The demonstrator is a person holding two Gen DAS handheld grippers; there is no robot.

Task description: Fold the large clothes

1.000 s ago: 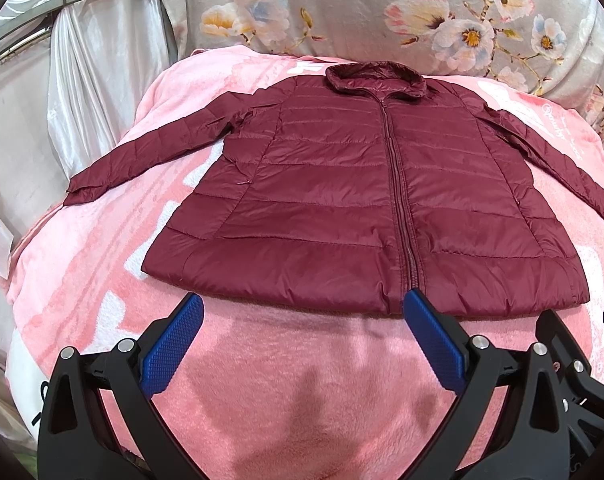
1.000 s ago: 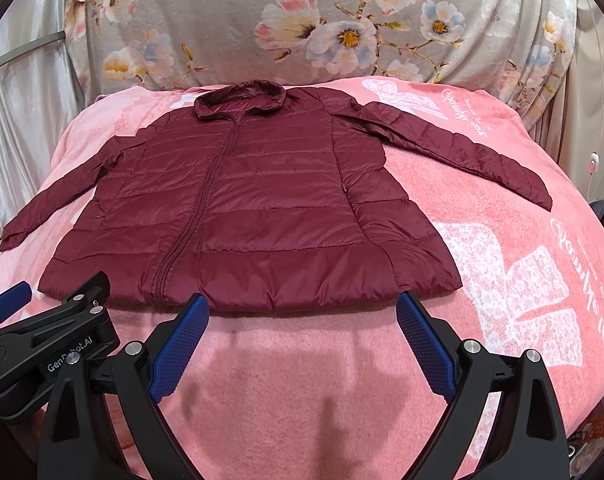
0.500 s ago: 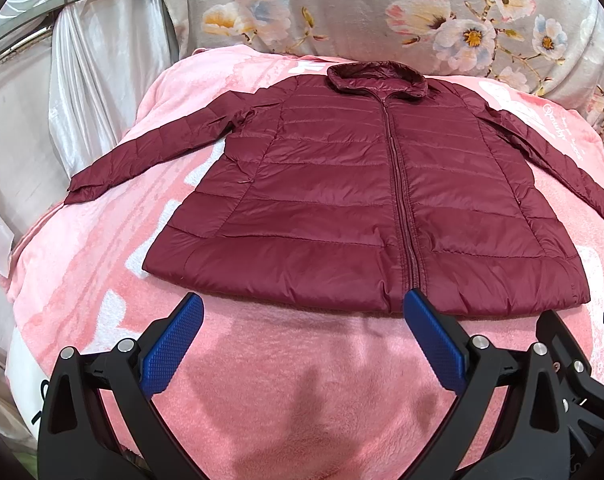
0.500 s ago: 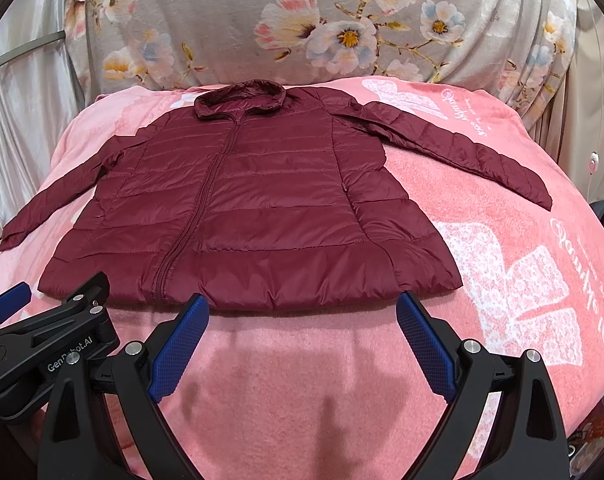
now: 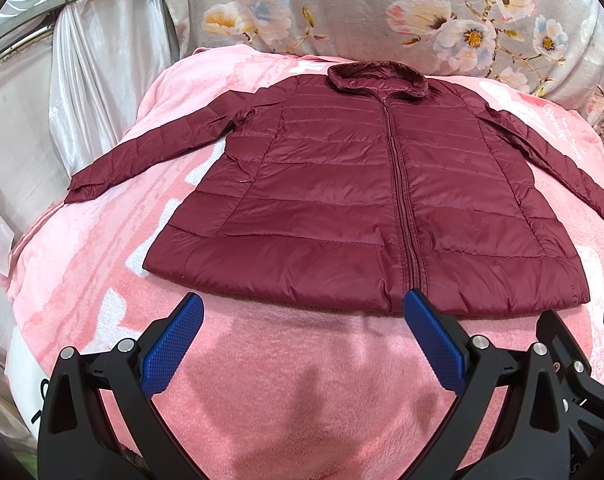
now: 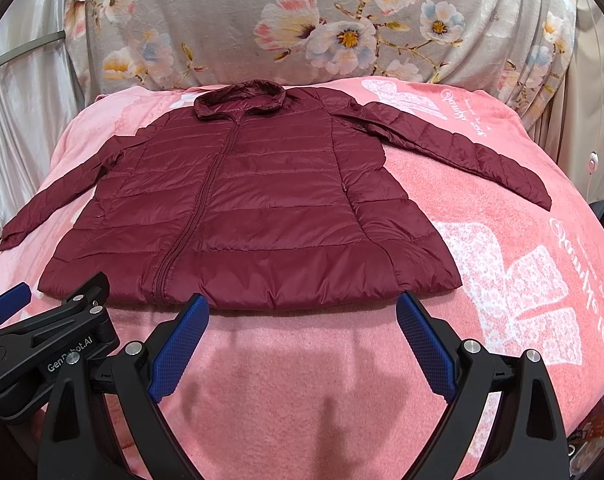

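Left wrist view: my left gripper [image 5: 302, 312] and right gripper [image 6: 302, 312] both hang spread wide, empty, just short of the jacket [image 5: 366, 200] hem; I'd pinch each sleeve cuff first.

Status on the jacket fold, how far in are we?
Done: the maroon puffer jacket lies flat, zipped, front up on the pink blanket, both sleeves spread out. In hand: nothing; the left gripper and right gripper are open, short of the hem, touching no fabric. Left: every fold, sleeves and body.
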